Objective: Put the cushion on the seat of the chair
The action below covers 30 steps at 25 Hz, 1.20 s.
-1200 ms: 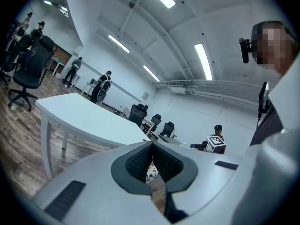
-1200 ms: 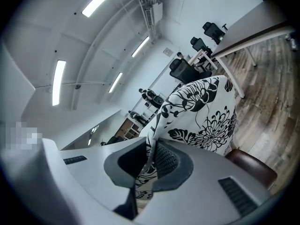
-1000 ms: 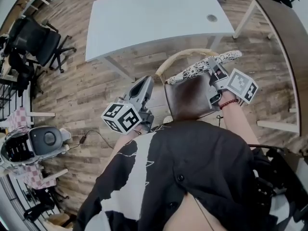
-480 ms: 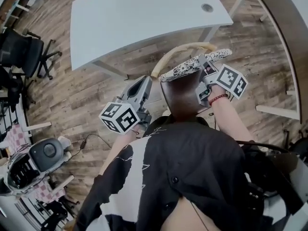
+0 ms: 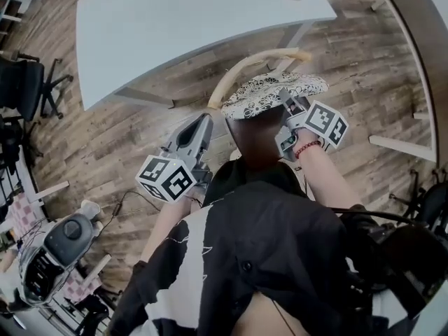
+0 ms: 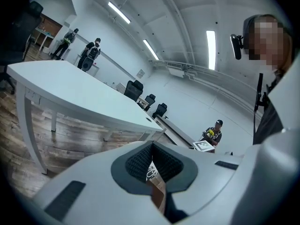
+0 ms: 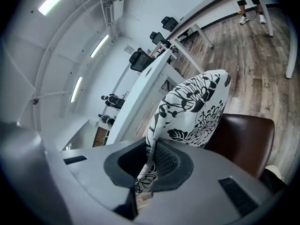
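Cushion (image 5: 269, 93) hides far part of chair seat (image 5: 255, 137); right claw (image 7: 149, 163) pinches cushion.

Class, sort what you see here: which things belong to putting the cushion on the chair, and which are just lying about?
Part of the job:
cushion
chair
right claw, shut on the cushion's edge

Just lying about:
white table
black office chair

Wood plank floor (image 5: 140, 128); white table (image 5: 189, 26); black office chair (image 5: 24, 93); ceiling strip lights (image 6: 211, 43).
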Motion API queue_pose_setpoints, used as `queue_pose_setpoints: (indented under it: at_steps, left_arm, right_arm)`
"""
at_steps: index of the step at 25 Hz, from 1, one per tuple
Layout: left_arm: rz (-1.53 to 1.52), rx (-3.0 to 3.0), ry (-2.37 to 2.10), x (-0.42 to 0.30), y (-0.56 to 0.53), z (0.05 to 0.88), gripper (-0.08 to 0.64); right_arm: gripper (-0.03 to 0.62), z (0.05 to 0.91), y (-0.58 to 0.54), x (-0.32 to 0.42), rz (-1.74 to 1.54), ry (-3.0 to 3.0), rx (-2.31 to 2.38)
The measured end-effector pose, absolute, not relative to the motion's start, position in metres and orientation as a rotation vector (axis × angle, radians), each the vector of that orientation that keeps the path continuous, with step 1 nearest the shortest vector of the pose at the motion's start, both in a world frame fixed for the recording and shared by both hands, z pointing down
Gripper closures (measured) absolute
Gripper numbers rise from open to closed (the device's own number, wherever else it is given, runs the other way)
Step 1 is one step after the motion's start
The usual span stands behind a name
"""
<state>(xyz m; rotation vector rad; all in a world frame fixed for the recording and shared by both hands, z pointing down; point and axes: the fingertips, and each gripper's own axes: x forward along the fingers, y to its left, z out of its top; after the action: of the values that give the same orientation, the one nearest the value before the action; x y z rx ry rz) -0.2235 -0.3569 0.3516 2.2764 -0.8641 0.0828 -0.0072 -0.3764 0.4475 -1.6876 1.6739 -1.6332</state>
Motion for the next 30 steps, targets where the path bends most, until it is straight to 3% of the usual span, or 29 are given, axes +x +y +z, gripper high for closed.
queue_pose_setpoints:
  at_steps: [30]
  left_arm:
    - [0.175, 2.066, -0.996, -0.142, -0.252, 0.441, 0.548]
  right_arm:
    - [0.563, 0.557, -0.284, 0.048, -1.996, 1.723, -1.558]
